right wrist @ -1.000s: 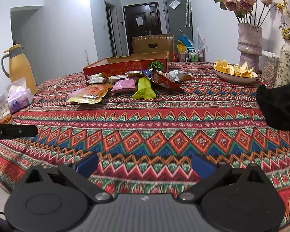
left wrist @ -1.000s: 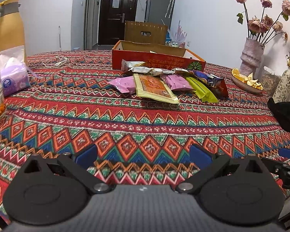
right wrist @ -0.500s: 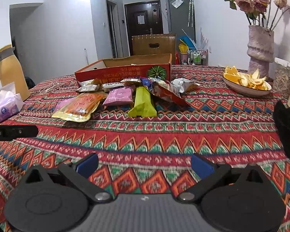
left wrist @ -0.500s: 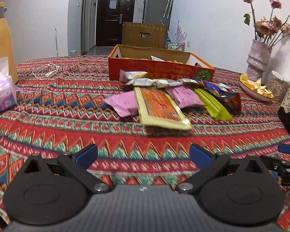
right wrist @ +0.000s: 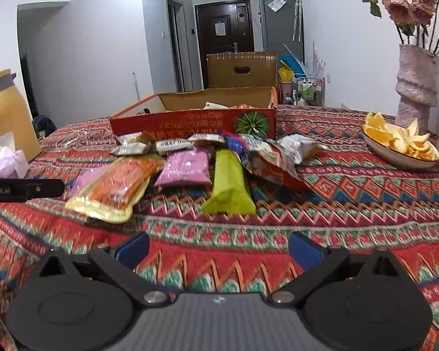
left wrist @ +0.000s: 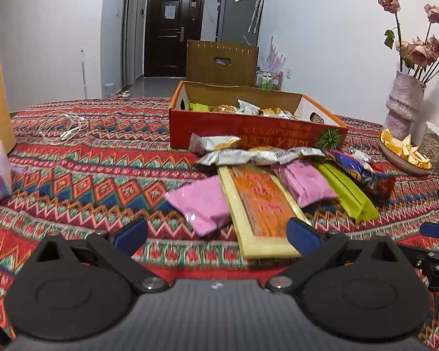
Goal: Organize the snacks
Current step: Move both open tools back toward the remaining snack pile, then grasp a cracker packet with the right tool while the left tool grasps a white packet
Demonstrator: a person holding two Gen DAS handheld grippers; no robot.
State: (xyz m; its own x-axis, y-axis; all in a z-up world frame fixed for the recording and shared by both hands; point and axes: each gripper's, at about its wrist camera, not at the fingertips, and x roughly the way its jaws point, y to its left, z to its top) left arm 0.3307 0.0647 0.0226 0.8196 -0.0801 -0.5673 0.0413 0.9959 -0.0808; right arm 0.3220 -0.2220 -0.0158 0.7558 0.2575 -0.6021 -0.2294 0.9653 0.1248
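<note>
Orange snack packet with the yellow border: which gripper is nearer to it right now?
Left. The left gripper is open right at the near end of the orange packet, one finger overlapping its corner. The right gripper, also open, sits farther back from the packet, off to its right.

1. An open red cardboard box (left wrist: 248, 128) sat on the table, several small packets lying inside it.
2. Loose snacks lay flat just before the box: two pink packets (left wrist: 203, 203) (left wrist: 305, 182), a long orange-and-yellow pack (left wrist: 260, 207), a green pack (left wrist: 348, 193) and silver wrappers (left wrist: 243, 155), some overlapping.
</note>
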